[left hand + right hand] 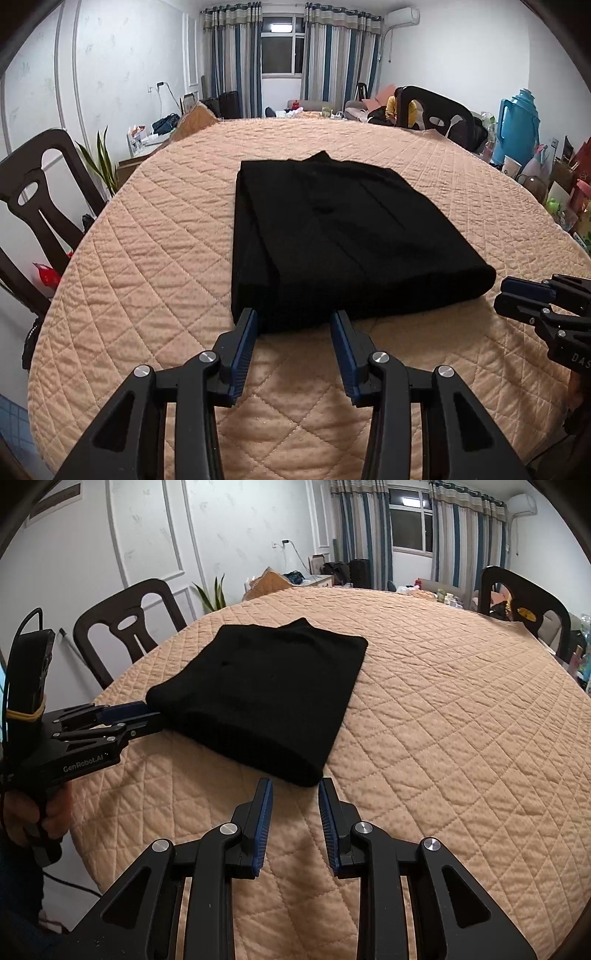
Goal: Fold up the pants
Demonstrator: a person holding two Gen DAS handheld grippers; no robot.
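The black pants (343,236) lie folded into a thick rectangle on the peach quilted table cover (147,258). My left gripper (295,315) is open, its blue pads straddling the near left part of the pants' front edge without pressing on the cloth. The right gripper (498,295) hovers just off the fold's near right corner. In the right wrist view the pants (266,690) lie ahead and to the left. My right gripper (295,783) is open with the near corner at its fingertips. The left gripper (147,716) meets the far left corner, held by a hand (37,816).
Dark wooden chairs stand at the left (33,199) and at the far side (436,110) of the table. A blue thermos (517,125), cups and boxes crowd the right rim. A green plant (101,162) grows behind the left chair. Bare quilt (461,720) stretches right of the pants.
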